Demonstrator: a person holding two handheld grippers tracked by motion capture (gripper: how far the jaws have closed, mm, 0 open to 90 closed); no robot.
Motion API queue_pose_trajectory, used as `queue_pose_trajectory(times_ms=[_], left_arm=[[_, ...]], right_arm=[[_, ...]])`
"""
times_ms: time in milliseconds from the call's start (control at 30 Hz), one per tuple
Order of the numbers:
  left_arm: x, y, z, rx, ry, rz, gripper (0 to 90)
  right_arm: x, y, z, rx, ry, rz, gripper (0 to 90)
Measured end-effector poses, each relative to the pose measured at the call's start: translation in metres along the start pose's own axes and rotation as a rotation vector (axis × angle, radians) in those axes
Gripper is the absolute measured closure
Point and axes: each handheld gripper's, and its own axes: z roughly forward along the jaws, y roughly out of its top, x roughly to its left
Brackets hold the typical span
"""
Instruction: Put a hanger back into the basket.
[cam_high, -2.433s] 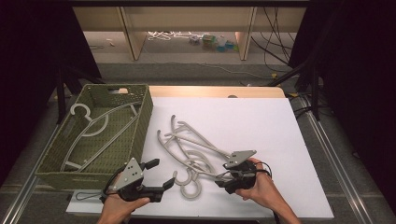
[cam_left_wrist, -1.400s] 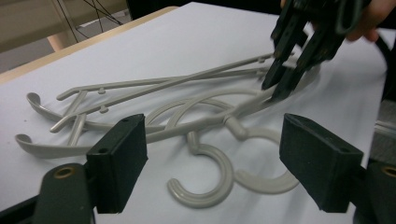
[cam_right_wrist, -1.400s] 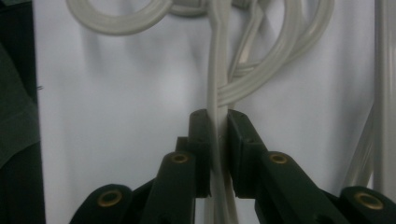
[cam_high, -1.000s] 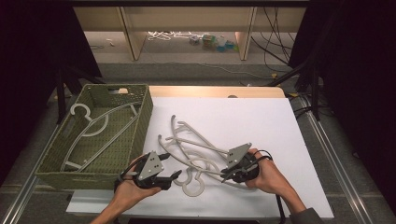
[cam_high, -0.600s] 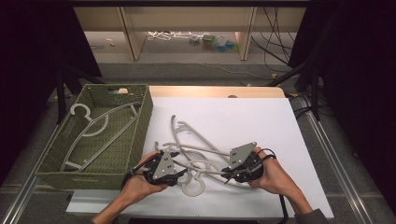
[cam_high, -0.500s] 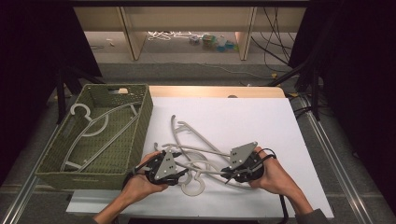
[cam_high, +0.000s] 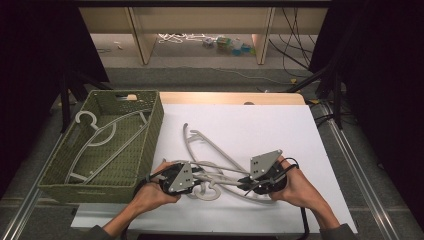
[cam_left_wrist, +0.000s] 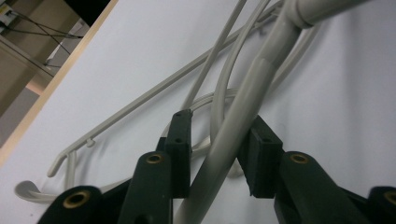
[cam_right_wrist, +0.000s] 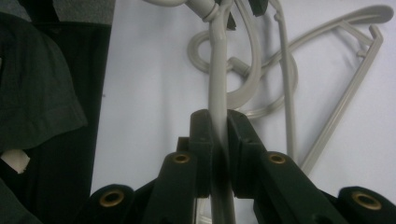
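White table (cam_high: 280, 125) fills the foreground, with a tangle of what looks like three grey hangers (cam_high: 220, 167) near the person's edge. The right claw (cam_right_wrist: 218, 140) is clamped on one hanger's bar, which runs straight ahead toward the left claw (cam_left_wrist: 219, 149), whose jaws straddle the same bar without closing. Farther left, a green basket (cam_high: 150, 135) holds two hangers.

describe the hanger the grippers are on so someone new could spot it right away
Start at the white board on the table, right of the green basket. Near its front edge lies a tangle of pale grey hangers. It is the hanger spanning both grippers: the right gripper is clamped on it, and it runs between the left gripper jaws.
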Motion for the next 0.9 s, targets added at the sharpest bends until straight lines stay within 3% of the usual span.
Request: queue_pose_trajectory(times_ms=[167,267,333,367,400,467,567,633,700,767,900], left_arm=[[0.0,0.011,-0.011,-0.001,-0.006,0.095,72.4],[-0.002,0.017,-0.015,-0.031,-0.027,0.099,76.6],[-0.005,0.021,-0.017,-0.018,-0.018,0.123,78.6],[-0.006,0.023,-0.017,-0.018,-0.024,0.114,78.9],[-0.006,0.024,-0.017,-0.017,-0.042,0.079,79.1],[-0.004,0.025,-0.02,-0.023,-0.039,0.032,79.3],[0.002,0.024,-0.024,-0.025,-0.048,-0.037,79.3],[0.007,0.023,-0.028,-0.028,-0.058,-0.11,79.3],[0.011,0.022,-0.031,-0.038,-0.062,-0.216,79.3],[0.015,0.021,-0.034,-0.037,-0.057,-0.286,79.3],[0.022,0.018,-0.039,-0.03,-0.05,-0.349,79.3]], right_arm=[[0.0,0.001,-0.009,-0.043,0.009,-0.018,81.1],[-0.003,0.0,-0.014,-0.052,-0.028,0.018,76.4],[-0.006,-0.002,-0.017,-0.06,-0.062,0.052,74.3],[-0.006,-0.003,-0.019,-0.066,-0.057,0.066,73.3],[-0.006,-0.003,-0.02,-0.068,-0.065,0.075,70.9],[-0.007,-0.002,-0.022,-0.091,-0.085,0.117,56.8],[-0.01,0.0,-0.028,-0.16,-0.132,0.253,40.5],[-0.013,0.0,-0.033,-0.191,-0.159,0.302,34.4],[-0.015,-0.001,-0.039,-0.229,-0.206,0.345,29.6],[-0.016,-0.002,-0.043,-0.269,-0.225,0.386,27.3],[-0.013,-0.001,-0.052,-0.323,-0.256,0.431,23.2]])
